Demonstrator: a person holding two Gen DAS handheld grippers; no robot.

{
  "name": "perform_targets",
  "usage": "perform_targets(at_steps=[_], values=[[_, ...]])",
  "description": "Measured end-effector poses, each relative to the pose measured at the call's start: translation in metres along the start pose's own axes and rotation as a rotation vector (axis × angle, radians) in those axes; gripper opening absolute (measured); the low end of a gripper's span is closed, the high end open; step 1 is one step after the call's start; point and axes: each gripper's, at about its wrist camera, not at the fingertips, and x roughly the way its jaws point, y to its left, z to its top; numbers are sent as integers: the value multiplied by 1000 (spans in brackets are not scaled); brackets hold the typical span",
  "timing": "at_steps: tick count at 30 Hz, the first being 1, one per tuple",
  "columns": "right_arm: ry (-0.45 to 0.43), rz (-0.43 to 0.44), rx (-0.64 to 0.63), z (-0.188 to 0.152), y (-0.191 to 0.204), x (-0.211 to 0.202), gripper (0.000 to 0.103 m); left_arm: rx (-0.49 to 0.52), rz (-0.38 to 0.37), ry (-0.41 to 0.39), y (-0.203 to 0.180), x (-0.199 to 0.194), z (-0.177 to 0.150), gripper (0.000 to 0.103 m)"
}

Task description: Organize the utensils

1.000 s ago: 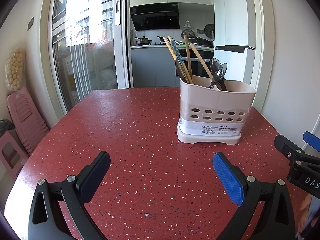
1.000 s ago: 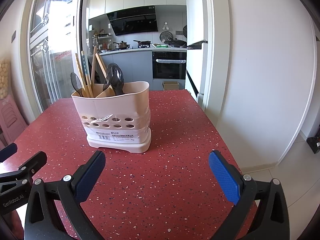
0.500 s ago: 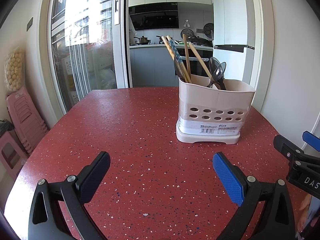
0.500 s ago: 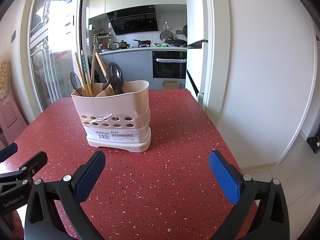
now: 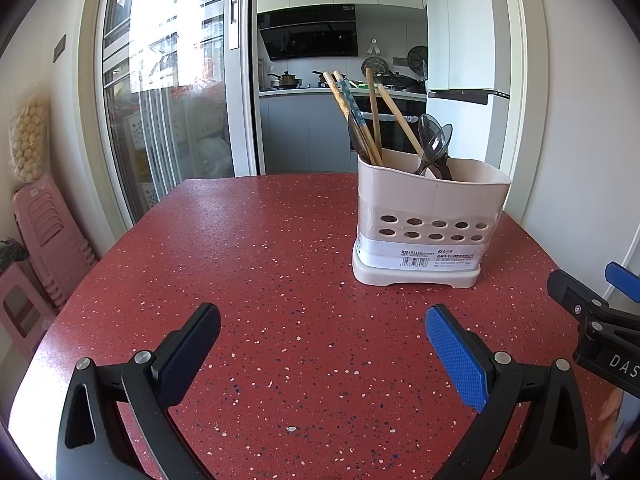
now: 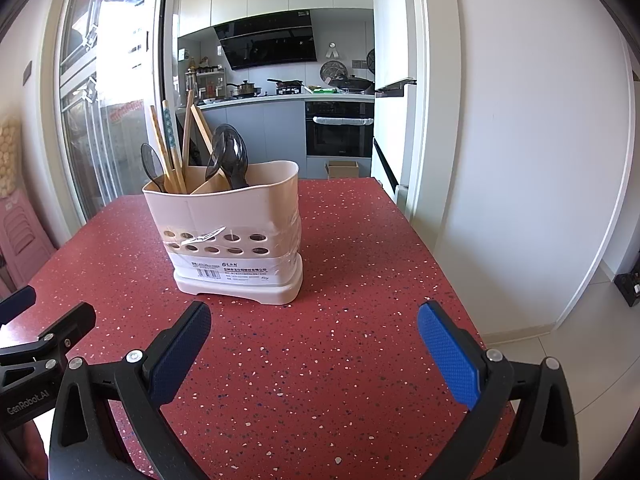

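Observation:
A cream plastic utensil holder (image 5: 428,216) (image 6: 236,224) with a row of holes stands upright on the red speckled table (image 5: 260,280) (image 6: 340,280). Wooden chopsticks (image 5: 372,120) (image 6: 172,148) lean in its left compartment with a dark spoon (image 6: 151,162); more dark translucent spoons (image 5: 434,144) (image 6: 230,156) stand in the middle compartment. My left gripper (image 5: 322,334) is open and empty, low over the table, short and left of the holder. Equally open and empty, my right gripper (image 6: 314,334) hovers in front of the holder, slightly to its right. Each gripper shows at the edge of the other's view.
The table's right edge (image 6: 448,272) drops beside a white wall (image 6: 540,140). Stacked pink stools (image 5: 44,240) stand left of the table. Glass sliding doors (image 5: 168,100) and a kitchen with an oven (image 6: 340,130) lie behind.
Both views have shifted very slightly; the holder sits marginally lower and closer in the frames. Both grippers stay open and empty.

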Motion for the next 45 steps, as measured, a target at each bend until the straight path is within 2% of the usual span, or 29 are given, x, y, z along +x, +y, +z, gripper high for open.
perform_targets(at_steps=[45], values=[[1,4,-5,-1,-1,2,103,-4,-1,14,3,3,1,103]])
